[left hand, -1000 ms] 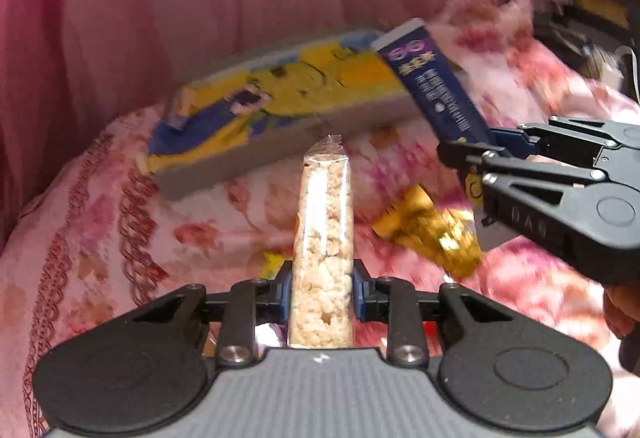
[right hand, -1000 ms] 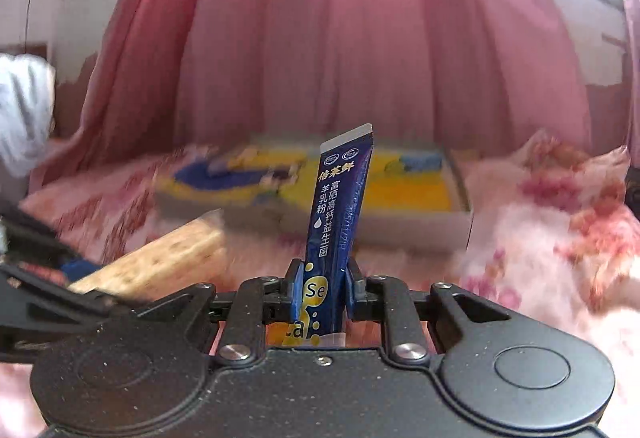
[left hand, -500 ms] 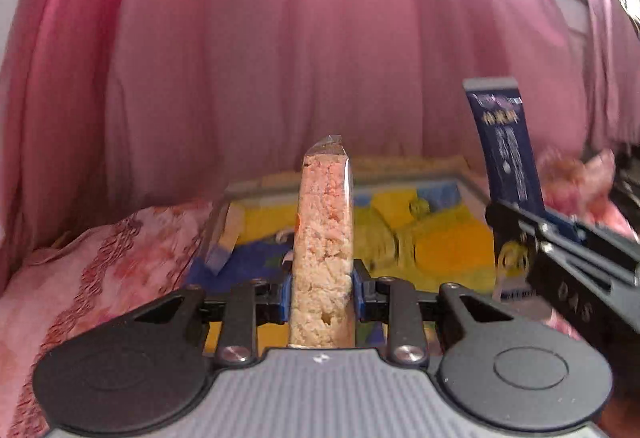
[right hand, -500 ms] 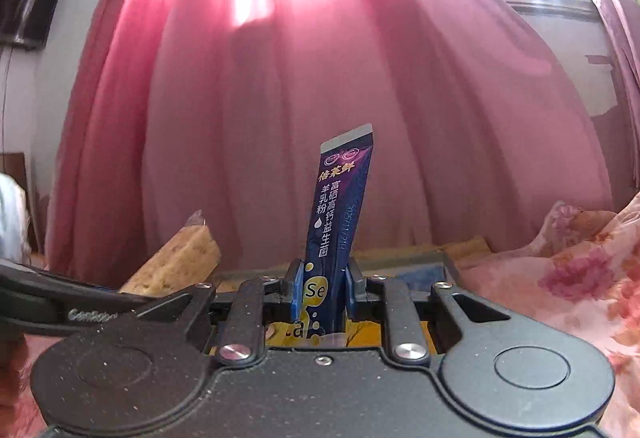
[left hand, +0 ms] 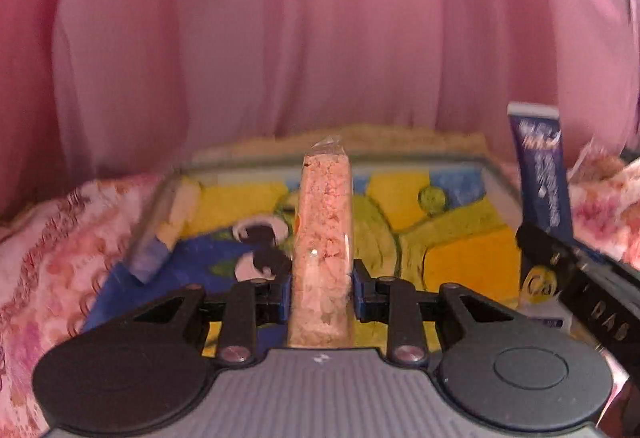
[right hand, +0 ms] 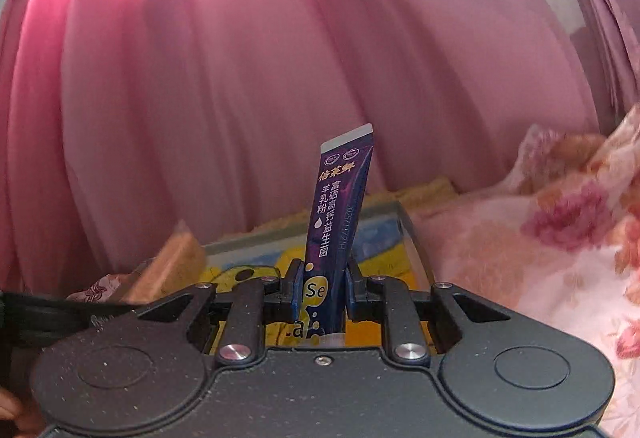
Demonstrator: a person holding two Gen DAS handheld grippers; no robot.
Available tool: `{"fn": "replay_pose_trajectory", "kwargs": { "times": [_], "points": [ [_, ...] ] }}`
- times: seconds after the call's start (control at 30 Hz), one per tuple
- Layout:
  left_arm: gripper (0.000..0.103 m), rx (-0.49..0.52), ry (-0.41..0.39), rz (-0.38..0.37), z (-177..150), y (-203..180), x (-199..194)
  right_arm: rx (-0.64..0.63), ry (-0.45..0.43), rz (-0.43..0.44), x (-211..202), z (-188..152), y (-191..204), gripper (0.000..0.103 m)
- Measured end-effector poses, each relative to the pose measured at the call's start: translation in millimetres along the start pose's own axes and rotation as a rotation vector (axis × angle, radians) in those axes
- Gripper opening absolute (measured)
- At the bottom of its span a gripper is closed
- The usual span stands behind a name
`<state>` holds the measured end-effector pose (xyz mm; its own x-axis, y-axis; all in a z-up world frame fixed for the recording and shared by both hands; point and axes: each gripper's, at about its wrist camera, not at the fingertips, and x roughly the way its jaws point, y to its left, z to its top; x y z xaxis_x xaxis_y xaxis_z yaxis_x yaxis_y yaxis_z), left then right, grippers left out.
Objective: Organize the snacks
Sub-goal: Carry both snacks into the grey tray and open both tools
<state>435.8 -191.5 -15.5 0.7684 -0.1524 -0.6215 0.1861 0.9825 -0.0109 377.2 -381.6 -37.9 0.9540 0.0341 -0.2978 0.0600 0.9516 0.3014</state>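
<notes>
Since the frames a second ago, both grippers have been carried from the flowered bedspread to above the shallow grey tray with the yellow-and-blue cartoon lining (left hand: 500, 174), which now fills the lower middle of the left wrist view. A clear wrapper of pale crumbly puffed-rice bar (left hand: 325, 238) is clamped upright by the left gripper (left hand: 322, 284), the jaws closed against its sides. A narrow dark-blue stick sachet with white lettering (right hand: 340, 214) is pinched near its lower end by the right gripper (right hand: 320, 292), closed just as tightly; the same sachet is seen at the tray's right edge from the left wrist.

Neither snack is released yet. One small pale packet (left hand: 176, 214) is already seen leaning at the tray's left wall, so some sorting is judged done. Left to do, as far as can be told: both held items to be lowered and let go inside the tray. Whether more snacks wait on the pink floral bedspread (right hand: 540, 238) cannot be told from these views
</notes>
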Motion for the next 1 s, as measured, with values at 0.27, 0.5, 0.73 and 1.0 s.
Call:
{"fn": "replay_pose_trajectory", "kwargs": {
  "times": [0.27, 0.5, 0.73, 1.0],
  "points": [
    [0.031, 0.019, 0.095, 0.022, -8, -10, 11, 0.039, 0.098, -0.019, 10, -10, -7, 0.022],
    [0.031, -0.049, 0.126, 0.02, -12, 1, 17, 0.028, 0.146, 0.003, 11, -18, -2, 0.022],
    [0.032, -0.039, 0.118, 0.015, -9, 0, 16, 0.011, 0.171, 0.005, 18, -20, -3, 0.023],
    [0.083, -0.083, 0.031, 0.041, 5, 6, -13, -0.051, 0.137, -0.015, 4, -13, 6, 0.055]
  ]
}}
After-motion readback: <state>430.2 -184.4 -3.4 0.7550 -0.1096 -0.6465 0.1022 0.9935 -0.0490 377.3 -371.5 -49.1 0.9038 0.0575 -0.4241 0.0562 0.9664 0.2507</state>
